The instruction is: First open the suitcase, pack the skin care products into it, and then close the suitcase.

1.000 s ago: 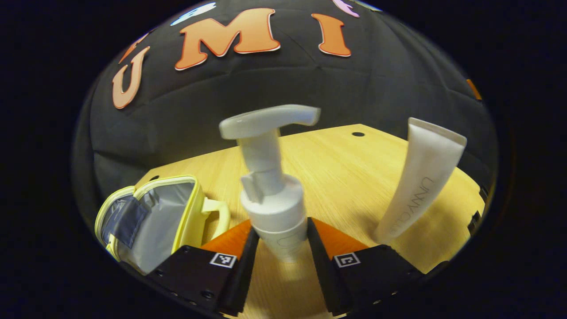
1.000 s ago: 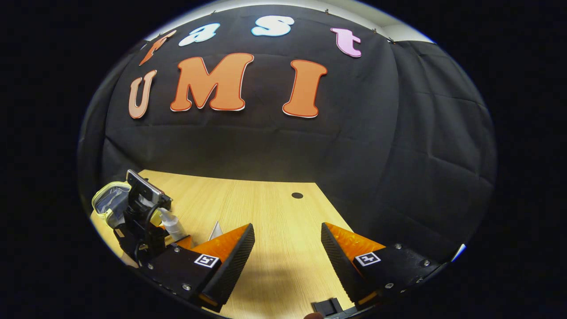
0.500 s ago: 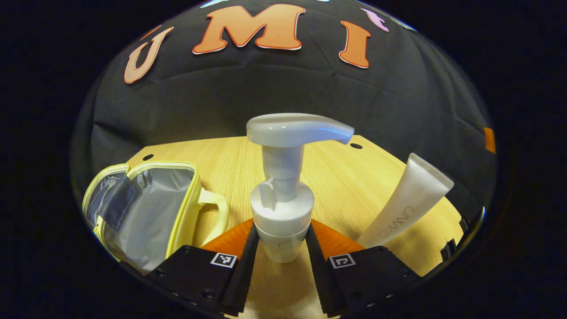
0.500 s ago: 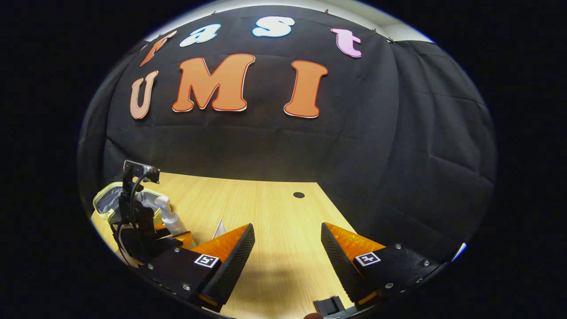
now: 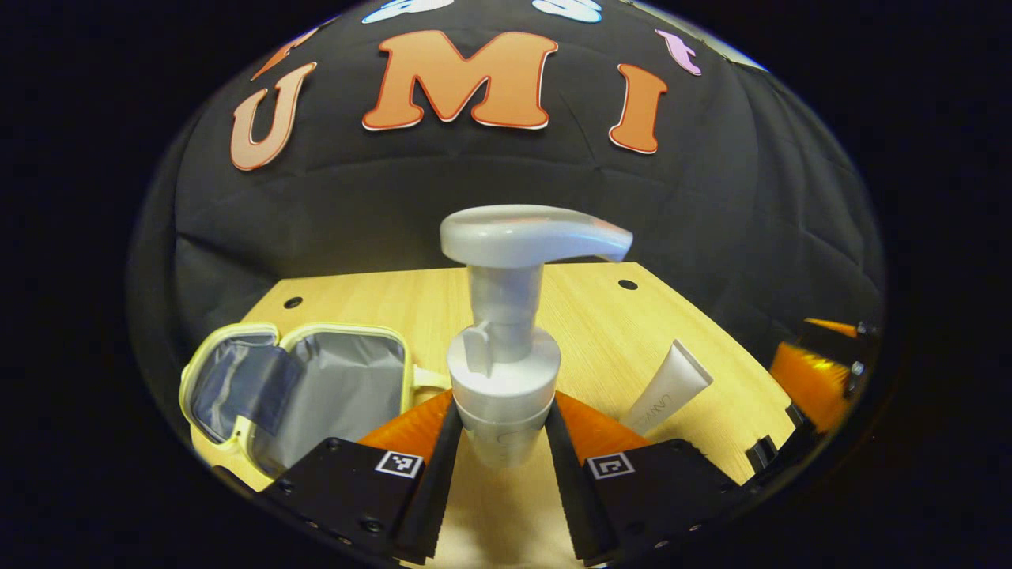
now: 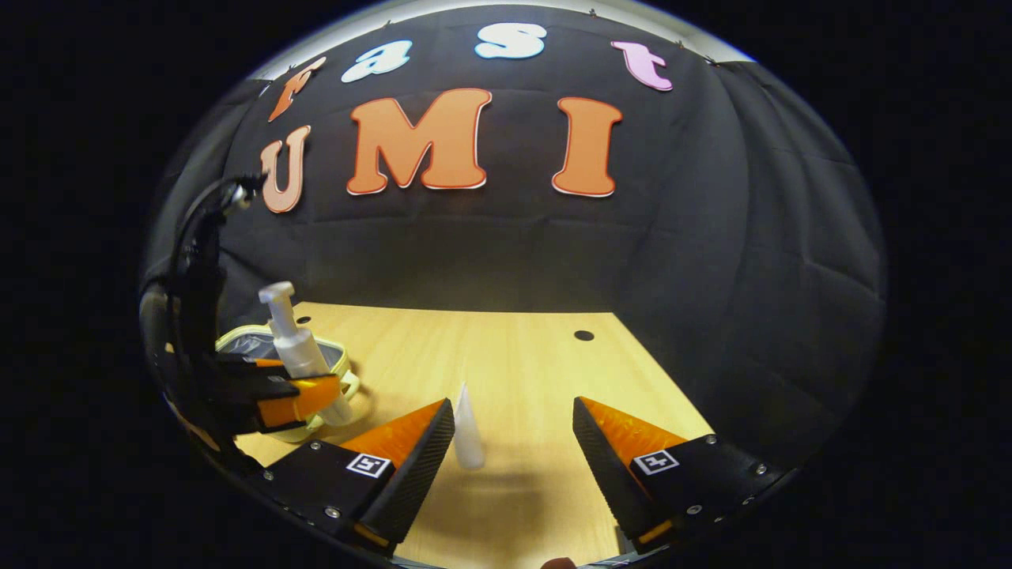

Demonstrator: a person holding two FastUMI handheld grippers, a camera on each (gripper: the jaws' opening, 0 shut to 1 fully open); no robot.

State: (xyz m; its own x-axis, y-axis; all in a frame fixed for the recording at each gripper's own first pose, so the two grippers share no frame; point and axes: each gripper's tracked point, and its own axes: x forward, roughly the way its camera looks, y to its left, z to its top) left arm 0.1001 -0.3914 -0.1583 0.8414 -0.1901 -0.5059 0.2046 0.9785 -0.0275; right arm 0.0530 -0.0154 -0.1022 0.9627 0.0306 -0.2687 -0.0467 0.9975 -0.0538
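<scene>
Recording booth: a black cloth wall (image 6: pixel 506 253) stood beyond the jaws, behind a light wooden table (image 6: pixel 514 356) with round holes.

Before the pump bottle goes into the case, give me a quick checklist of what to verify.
1. Left gripper shut on the pump bottle: ok.
2. Bottle upright in the grip: ok.
3. Case open, lining showing: ok.
4. Bottle over the case opening: not ok, it is beside it in the left gripper view.
5. Right gripper open, holding nothing: ok.
6. Tube standing on the table, still unpacked: ok.
</scene>
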